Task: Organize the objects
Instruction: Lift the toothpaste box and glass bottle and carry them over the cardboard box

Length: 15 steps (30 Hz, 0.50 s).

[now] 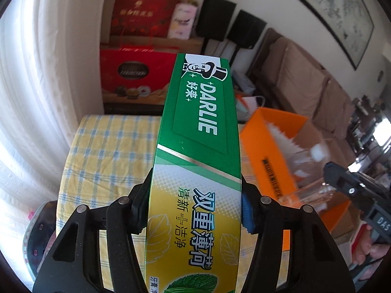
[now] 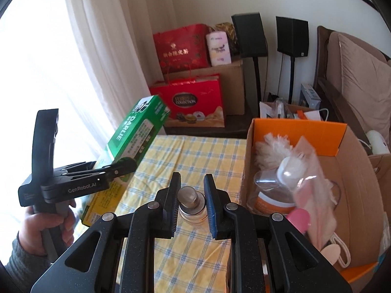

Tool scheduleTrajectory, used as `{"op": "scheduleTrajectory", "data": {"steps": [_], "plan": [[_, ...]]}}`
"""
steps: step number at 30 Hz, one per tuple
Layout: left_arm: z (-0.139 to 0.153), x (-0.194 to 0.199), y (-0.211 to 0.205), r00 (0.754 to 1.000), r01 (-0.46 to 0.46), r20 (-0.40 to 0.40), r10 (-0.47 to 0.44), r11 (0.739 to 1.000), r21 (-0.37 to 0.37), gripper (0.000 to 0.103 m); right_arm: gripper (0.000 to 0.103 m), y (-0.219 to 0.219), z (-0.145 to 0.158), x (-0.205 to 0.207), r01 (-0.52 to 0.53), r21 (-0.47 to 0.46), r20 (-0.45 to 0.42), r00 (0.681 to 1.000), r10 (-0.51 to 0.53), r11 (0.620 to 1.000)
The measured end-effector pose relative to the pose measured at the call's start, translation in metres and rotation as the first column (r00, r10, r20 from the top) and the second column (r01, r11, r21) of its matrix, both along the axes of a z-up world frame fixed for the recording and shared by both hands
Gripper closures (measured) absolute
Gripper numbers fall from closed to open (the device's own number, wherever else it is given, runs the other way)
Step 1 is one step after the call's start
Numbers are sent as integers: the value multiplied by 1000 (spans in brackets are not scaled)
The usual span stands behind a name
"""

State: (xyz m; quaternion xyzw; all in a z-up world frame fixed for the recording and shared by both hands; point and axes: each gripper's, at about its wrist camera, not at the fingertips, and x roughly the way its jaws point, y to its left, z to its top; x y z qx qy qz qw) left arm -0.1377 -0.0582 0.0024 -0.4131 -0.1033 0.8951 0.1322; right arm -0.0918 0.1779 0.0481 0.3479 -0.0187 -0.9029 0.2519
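My left gripper (image 1: 195,195) is shut on a green and yellow Darlie toothpaste box (image 1: 198,131) and holds it above the yellow checked tablecloth (image 1: 105,151). The box also shows in the right wrist view (image 2: 132,141), tilted up at the table's left side with the left gripper (image 2: 122,166) clamped on it. My right gripper (image 2: 191,193) is shut on a small clear glass bottle (image 2: 191,207) with a round stopper, over the table beside the orange cardboard box (image 2: 298,131). The right gripper shows in the left wrist view (image 1: 342,180) with the glass (image 1: 315,188).
The orange box (image 1: 268,156) stands right of the table and holds a feather duster (image 2: 273,146), a jar (image 2: 271,200) and bagged items. Red gift boxes (image 2: 195,100), speakers (image 2: 249,34) and a sofa (image 2: 361,78) are behind. A curtain (image 2: 105,48) hangs at left.
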Motion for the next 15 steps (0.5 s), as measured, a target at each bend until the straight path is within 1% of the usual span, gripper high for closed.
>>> {"op": "scheduleTrajectory", "data": {"steps": [3,6,15], "plan": [[22,7,19,999,46,-27,-45,999,18,48,84,12,13,8,6,-3,-15,1000,-6,1000],[37,9,43,995,89,-42,-87,996,29,48,84,27,25,17,20,-1,-29,999,-20,1000],[68,7,117,977,202,-76,-198,978,49,48,84,74,52,37,83,31,-54,995,-81,996]]}}
